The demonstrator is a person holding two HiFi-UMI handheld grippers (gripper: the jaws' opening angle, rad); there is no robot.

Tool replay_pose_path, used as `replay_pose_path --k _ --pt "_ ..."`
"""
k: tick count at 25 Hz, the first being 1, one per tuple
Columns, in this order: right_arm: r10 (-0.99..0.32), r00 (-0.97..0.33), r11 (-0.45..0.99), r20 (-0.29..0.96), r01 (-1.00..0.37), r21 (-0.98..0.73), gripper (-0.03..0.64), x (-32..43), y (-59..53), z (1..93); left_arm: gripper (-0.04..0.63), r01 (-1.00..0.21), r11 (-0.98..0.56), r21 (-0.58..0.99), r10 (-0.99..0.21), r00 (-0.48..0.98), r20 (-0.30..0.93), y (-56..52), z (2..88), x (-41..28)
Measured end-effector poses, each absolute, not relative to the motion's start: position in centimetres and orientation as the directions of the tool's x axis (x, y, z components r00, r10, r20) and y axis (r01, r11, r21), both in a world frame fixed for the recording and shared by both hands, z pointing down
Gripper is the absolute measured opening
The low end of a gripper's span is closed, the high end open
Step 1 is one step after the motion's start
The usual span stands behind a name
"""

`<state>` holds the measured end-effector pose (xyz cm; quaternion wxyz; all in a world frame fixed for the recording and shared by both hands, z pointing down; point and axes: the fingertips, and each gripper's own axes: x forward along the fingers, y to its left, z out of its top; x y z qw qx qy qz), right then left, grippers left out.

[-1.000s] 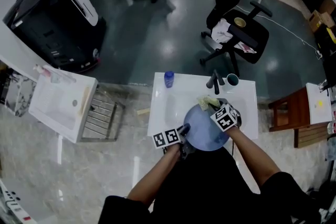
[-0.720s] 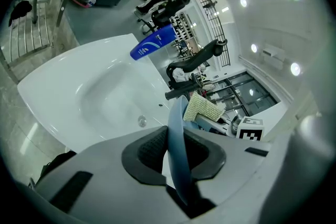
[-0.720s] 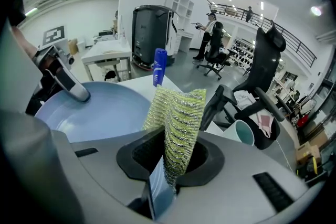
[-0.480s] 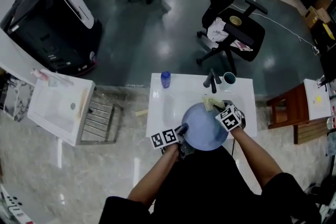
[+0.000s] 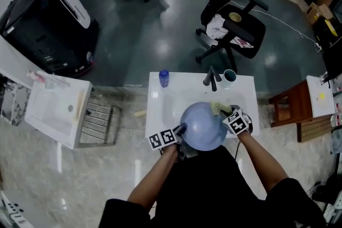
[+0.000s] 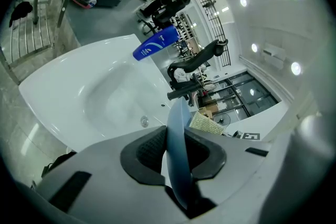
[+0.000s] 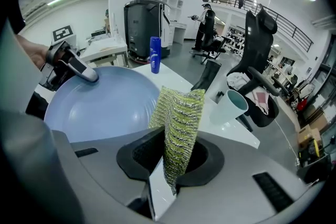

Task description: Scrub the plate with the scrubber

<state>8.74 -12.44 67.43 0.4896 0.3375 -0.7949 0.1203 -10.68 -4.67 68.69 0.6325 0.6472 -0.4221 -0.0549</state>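
While the white sink (image 5: 160,101) sits under everything, we've got the blue plate (image 5: 203,126) held over its near half. Our left gripper (image 6: 176,149) pinches the plate's near-left rim, though its jaws have just been easing apart a bit. Our right gripper (image 7: 176,157) is clamped on the yellow-green scrubber (image 7: 178,113), right by the plate's far-right edge. Teal cup (image 5: 230,76) stands far right.

Both forearms reached forward. The left gripper (image 5: 183,127) gripped the plate (image 5: 204,128), its jaws just easing apart; the right gripper (image 5: 224,112) pinched the scrubber (image 5: 217,108).
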Motion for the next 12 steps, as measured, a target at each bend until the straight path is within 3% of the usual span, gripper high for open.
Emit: replay_pose_path --k 12 --pt "-0.364 -0.299 0.738 0.882 -0.670 0.078 0.063 13.7 -8.6 68.8 0.060 -0.505 0.164 0.847 -0.621 0.615 0.487 -4.0 69.0 -8.2"
